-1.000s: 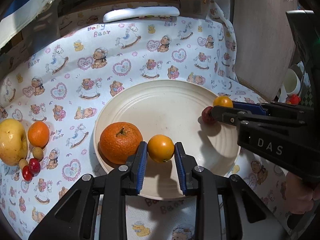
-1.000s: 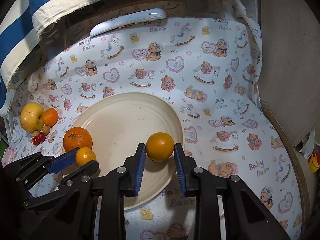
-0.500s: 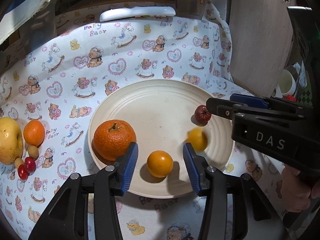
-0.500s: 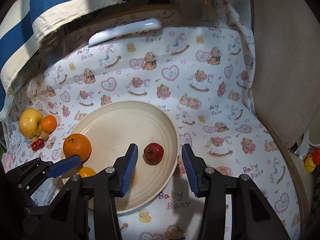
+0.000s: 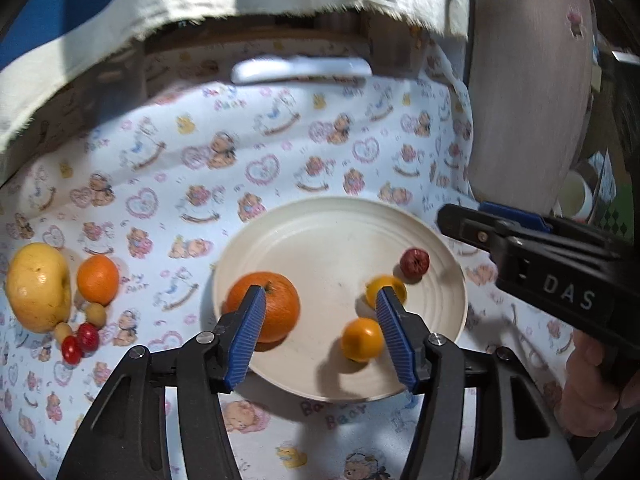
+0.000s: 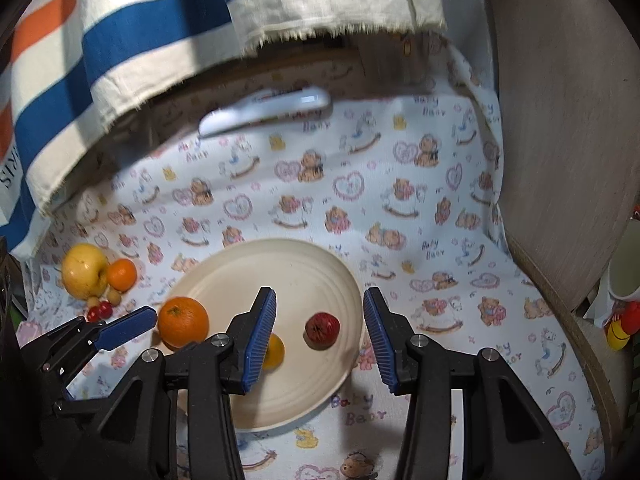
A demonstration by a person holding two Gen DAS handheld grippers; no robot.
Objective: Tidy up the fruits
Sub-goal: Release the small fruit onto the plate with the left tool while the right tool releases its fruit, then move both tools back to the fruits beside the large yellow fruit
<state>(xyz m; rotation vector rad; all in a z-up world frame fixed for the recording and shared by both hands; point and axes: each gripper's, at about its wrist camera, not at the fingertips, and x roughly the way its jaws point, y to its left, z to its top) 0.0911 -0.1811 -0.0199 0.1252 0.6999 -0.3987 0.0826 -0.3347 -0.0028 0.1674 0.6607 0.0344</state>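
On the round cream ceramic plate (image 5: 448, 308) lie a large orange mandarin (image 5: 266, 306), two small yellow-orange citrus fruits (image 5: 362, 338) and a dark red round fruit (image 5: 415, 263). Left gripper (image 5: 320, 332), jaws just opening, stands spread and empty above them. Right gripper (image 6: 320, 332) likewise parted, gripping nothing. Beside the plate on the bear-print cloth (image 5: 280, 152): a yellow apple (image 5: 38, 286), a small orange (image 5: 98, 279), red cherries (image 5: 80, 342).
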